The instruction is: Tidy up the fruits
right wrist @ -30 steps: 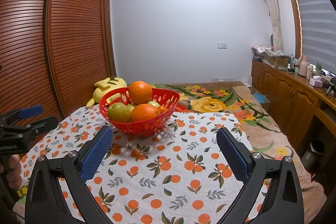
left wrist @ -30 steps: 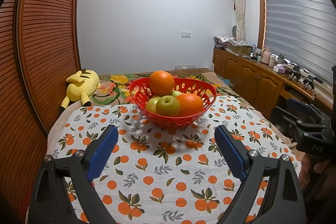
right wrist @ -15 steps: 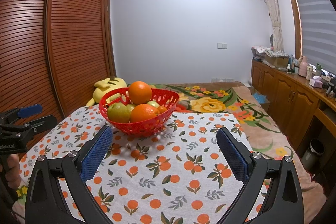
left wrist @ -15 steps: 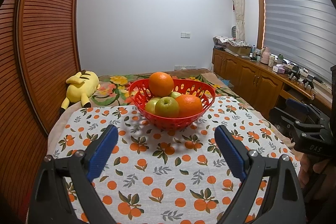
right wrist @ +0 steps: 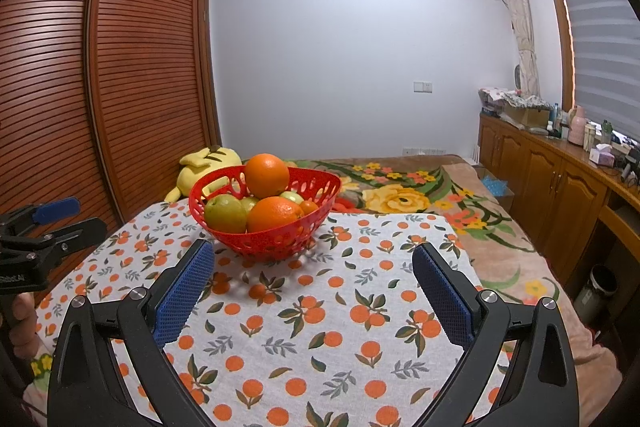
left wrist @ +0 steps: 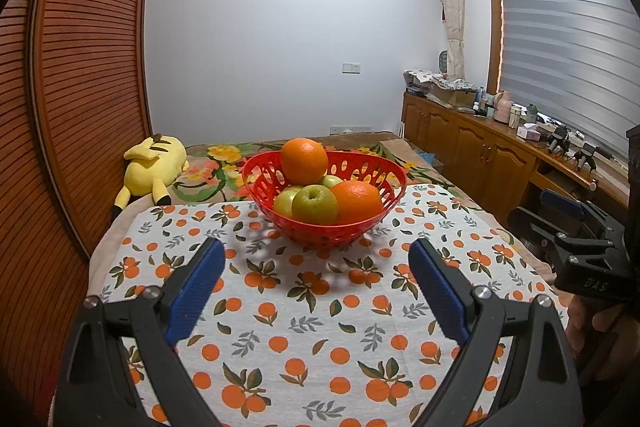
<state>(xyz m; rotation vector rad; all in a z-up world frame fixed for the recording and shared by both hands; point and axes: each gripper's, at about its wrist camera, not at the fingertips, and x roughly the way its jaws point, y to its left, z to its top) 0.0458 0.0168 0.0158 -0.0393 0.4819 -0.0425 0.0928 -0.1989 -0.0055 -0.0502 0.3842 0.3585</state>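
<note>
Orange-print surface (left wrist: 280, 327) with red fruit basket (left wrist: 320, 235).
Left hand-held gripper (left wrist: 316, 275) and right hand-held gripper (right wrist: 314, 277): spread wide, holding nothing.

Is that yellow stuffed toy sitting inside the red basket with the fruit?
No, the yellow plush toy lies on the flowered blanket behind the red basket, apart from it.

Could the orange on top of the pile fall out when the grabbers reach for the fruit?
Maybe. The top orange sits high on the other fruit, above the rim of the basket, so a nudge might roll it off onto the cloth. The green apple helps prop it up; pulling that first could topple the pile. Both the left gripper and the right gripper are open and point at the basket, so they might bump each other.
</note>
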